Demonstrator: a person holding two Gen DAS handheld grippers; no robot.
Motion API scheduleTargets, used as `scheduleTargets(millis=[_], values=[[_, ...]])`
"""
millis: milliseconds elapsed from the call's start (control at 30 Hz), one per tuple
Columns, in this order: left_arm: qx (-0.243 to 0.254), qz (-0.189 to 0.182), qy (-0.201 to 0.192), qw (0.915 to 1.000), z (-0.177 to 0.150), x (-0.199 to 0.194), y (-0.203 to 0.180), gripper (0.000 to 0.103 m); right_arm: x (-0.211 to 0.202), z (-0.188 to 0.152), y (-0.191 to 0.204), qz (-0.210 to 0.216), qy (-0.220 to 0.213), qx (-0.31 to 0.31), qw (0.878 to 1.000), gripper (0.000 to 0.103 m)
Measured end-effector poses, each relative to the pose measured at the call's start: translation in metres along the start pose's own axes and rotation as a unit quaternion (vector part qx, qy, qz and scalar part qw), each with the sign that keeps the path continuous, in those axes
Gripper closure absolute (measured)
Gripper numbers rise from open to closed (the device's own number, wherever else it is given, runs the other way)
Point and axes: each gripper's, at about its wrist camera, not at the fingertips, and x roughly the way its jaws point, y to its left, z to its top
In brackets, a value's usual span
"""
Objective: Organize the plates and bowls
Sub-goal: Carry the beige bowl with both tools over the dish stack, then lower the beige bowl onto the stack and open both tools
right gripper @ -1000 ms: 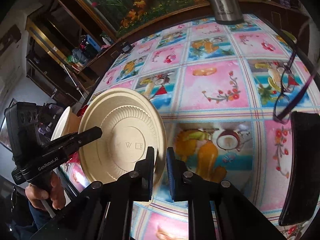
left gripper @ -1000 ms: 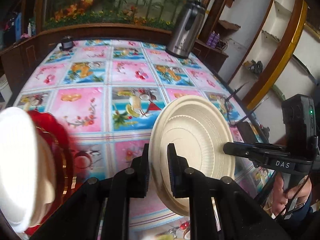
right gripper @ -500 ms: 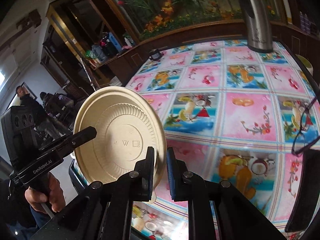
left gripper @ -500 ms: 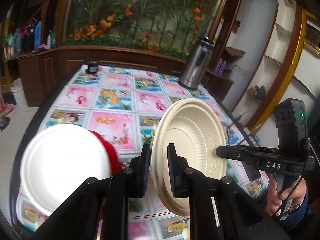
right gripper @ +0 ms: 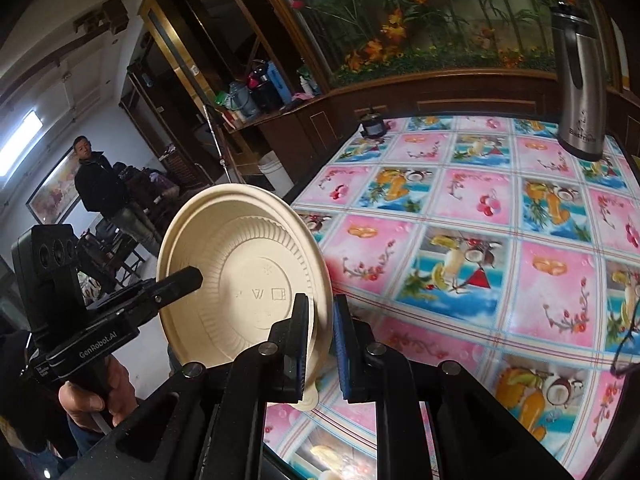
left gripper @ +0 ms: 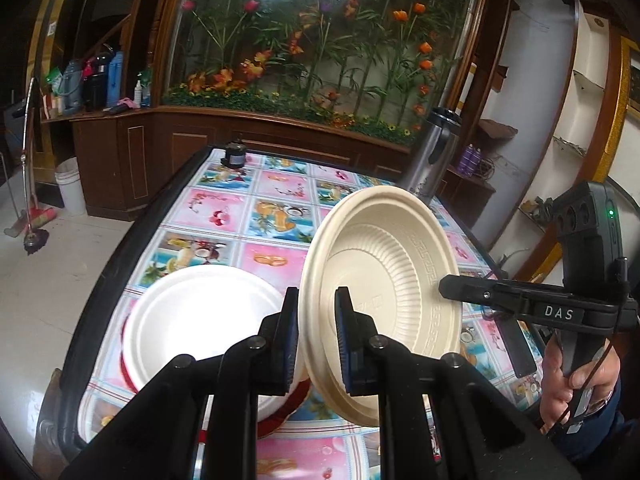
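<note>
- Both my grippers have come up off the table since a second ago, carrying the beige bowl (left gripper: 384,280) between them; the table now sits lower and farther off in both views, and more of the flower display (left gripper: 320,40) shows.
- White plate (left gripper: 200,320) at my left, only a blurred edge earlier, is now fully in view and lower, lying on something red (left gripper: 128,372) on the table.
- My left gripper (left gripper: 317,340) is clamped on the bowl's near rim, one pad inside, one outside.
- My right gripper (right gripper: 320,344) is pinched on the opposite rim; from here I see the bowl's underside (right gripper: 248,288) with stamped marks.
- Bowl stands on edge, nearly vertical, in the air above the near part of the table, touching nothing but my pads.
- From the left view, the right gripper's finger (left gripper: 472,292) reaches onto the bowl's right rim, a hand (left gripper: 568,392) on its handle.
- From the right view, the left gripper's finger (right gripper: 176,284) lies across the bowl's left side, a hand (right gripper: 92,396) below.
- Table (right gripper: 460,220) has a pink-and-blue fruit-pattern cloth.
- Steel flask (right gripper: 580,92) stands upright at the far right corner; a small dark pot (right gripper: 372,124) at the far left edge.
- Eyeglasses (right gripper: 628,344) lie at the right edge, partly cut off.
- A person (right gripper: 96,184) stands in the background room.
</note>
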Motion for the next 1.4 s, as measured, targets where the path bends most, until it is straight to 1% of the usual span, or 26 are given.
scheduleTargets(millis=[333, 433, 500, 767, 900, 967, 1200, 1267, 1400], values=[[-0.016, 0.013, -0.018, 0.9996, 0.003, -0.017, 0.021, 0.088, 0.016, 0.013, 0.022, 0.011, 0.014, -0.020, 1.000, 0.089], [-0.021, 0.014, -0.024, 0.9994, 0.004, -0.021, 0.028, 0.084, 0.020, 0.018, 0.029, 0.015, 0.016, -0.026, 0.999, 0.089], [-0.024, 0.020, -0.028, 0.9991, 0.004, -0.025, 0.032, 0.084, 0.024, 0.021, 0.034, 0.017, 0.020, -0.030, 0.999, 0.089], [-0.042, 0.040, -0.026, 0.9980, 0.006, -0.029, 0.054, 0.084, 0.053, 0.030, 0.045, 0.034, 0.048, -0.028, 0.998, 0.089], [-0.057, 0.046, -0.018, 0.9971, 0.004, -0.025, 0.069, 0.084, 0.069, 0.033, 0.049, 0.041, 0.067, -0.026, 0.997, 0.089], [-0.064, 0.048, -0.011, 0.9967, 0.002, -0.022, 0.076, 0.084, 0.081, 0.034, 0.050, 0.046, 0.084, -0.024, 0.995, 0.089], [-0.106, 0.042, 0.033, 0.9929, -0.022, -0.001, 0.107, 0.084, 0.117, 0.027, 0.051, 0.043, 0.136, -0.019, 0.990, 0.089], [-0.116, 0.044, 0.042, 0.9914, -0.027, 0.006, 0.114, 0.084, 0.122, 0.025, 0.052, 0.039, 0.140, -0.022, 0.989, 0.089], [-0.126, 0.046, 0.048, 0.9898, -0.031, 0.010, 0.122, 0.084, 0.131, 0.022, 0.055, 0.028, 0.145, -0.033, 0.988, 0.089]])
